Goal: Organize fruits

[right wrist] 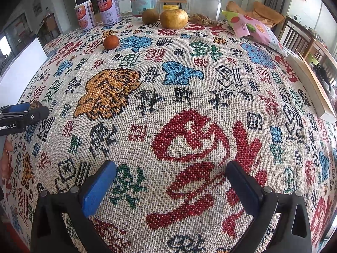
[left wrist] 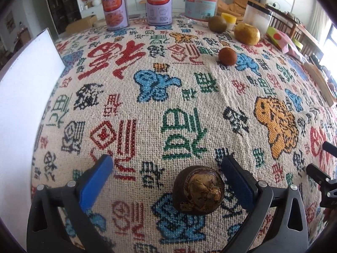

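Dark brown fruit [left wrist: 199, 189] w/ a papery, wrinkled top sat nearest the left wrist cam, on the woven tablecloth [left wrist: 168, 97], between the blue pads of the left gripper [left wrist: 167, 165]. Jaws were spread wide; the fruit lay close to the right-hand pad but I couldn't tell if it touched. Nothing was gripped.

Right gripper [right wrist: 171, 171] hung over bare cloth, over a big red woven character, its jaws likewise released and w/ nothing between them. From that cam the left gripper's black body showed at approx 9 o'clock.

Further out, at approx 1 o'clock from the left gripper, a small reddish-brown round fruit [left wrist: 227, 56] sat alone on the cloth. Beyond it, near the far edge, a yellowish potato-like fruit [left wrist: 247, 34] and a greenish-brown round fruit [left wrist: 217, 23] lay near each other, apart from the small one.

Along the far edge at 11 to 12 o'clock stood two lavender cans [left wrist: 114, 10] w/ red lettering, then a clear jar [left wrist: 201, 3] w/ a gold lid, a yellow-capped item behind the fruits, and a frosted container [left wrist: 258, 16] w/ a dark lid at 1 o'clock. A pink snack bag [right wrist: 254, 29] lay at approx 1 o'clock in the right cam. A white panel [left wrist: 21, 105] stood at 9 o'clock off the table edge.
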The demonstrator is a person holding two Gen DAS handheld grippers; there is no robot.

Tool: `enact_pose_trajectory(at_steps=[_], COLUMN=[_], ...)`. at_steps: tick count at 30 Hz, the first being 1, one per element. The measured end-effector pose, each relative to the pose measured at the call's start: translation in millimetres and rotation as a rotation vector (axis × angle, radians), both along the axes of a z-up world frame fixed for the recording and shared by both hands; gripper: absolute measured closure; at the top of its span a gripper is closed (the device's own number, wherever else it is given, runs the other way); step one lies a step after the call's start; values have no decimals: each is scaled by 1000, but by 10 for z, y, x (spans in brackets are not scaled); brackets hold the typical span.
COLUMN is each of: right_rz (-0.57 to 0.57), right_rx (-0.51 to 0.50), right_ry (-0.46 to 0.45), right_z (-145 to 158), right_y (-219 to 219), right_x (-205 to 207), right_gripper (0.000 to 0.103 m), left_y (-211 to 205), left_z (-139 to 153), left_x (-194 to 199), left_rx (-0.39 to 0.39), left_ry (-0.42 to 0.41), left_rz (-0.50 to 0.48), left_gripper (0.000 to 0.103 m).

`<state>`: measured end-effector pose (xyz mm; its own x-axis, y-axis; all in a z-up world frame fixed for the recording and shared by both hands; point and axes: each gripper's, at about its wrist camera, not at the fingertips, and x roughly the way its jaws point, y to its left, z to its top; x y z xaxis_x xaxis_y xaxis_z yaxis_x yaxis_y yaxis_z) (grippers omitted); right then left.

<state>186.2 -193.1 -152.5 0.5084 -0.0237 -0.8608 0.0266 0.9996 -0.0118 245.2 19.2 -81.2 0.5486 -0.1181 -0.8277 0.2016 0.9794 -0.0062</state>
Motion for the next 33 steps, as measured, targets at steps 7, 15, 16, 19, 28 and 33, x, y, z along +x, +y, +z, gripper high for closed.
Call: enact_pose_trajectory(at_steps=[7, 15, 16, 19, 28, 33], right_rz=[33, 33, 33, 33, 33, 33], right_rx=[-4, -2, -2, -2, -2, -2], right_ry=[-122, -121, -121, -121, -121, -121], right_z=[-27, -25, -29, -28, -28, -27], right_y=[11, 6, 6, 6, 8, 8], right_x=[-10, -13, -13, -13, -13, -13], right_gripper=[0, 0, 0, 0, 0, 0], left_y=[18, 11, 9, 9, 9, 11], left_z=[-26, -14, -10, -10, -13, -16], left_x=[-8, -16, -17, -18, -18, -16], left_rx=[-7, -7, -7, -7, -7, -7], left_ry=[-36, -37, -37, -37, -37, -37], left_rz=[-2, -2, -2, -2, -2, -2], left_gripper=[0, 0, 0, 0, 0, 0])
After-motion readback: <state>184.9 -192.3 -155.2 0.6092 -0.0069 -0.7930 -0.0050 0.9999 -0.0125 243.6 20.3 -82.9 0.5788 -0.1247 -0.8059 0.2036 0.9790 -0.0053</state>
